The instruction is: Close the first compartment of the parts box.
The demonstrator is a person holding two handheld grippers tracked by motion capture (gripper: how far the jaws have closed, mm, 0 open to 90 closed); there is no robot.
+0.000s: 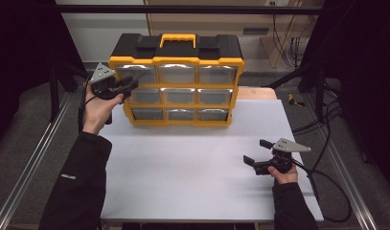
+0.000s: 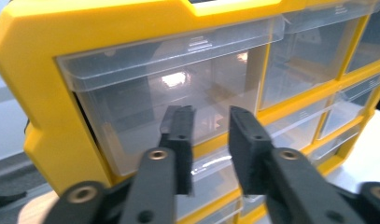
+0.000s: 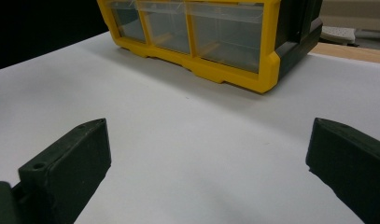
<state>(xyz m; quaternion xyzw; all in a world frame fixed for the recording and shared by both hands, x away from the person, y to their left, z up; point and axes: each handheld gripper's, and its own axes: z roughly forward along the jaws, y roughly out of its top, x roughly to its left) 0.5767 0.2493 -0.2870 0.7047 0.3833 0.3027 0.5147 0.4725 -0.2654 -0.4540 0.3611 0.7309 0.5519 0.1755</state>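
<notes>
Left gripper view: left tool (image 2: 211, 135) (jaws parted) before top-left drawer (image 2: 169, 93).

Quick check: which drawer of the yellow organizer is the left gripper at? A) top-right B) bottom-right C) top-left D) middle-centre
C: in the high view the left gripper is at the organizer's left edge, and the left gripper view shows its jaws, slightly apart, right in front of the top-left drawer.
</notes>
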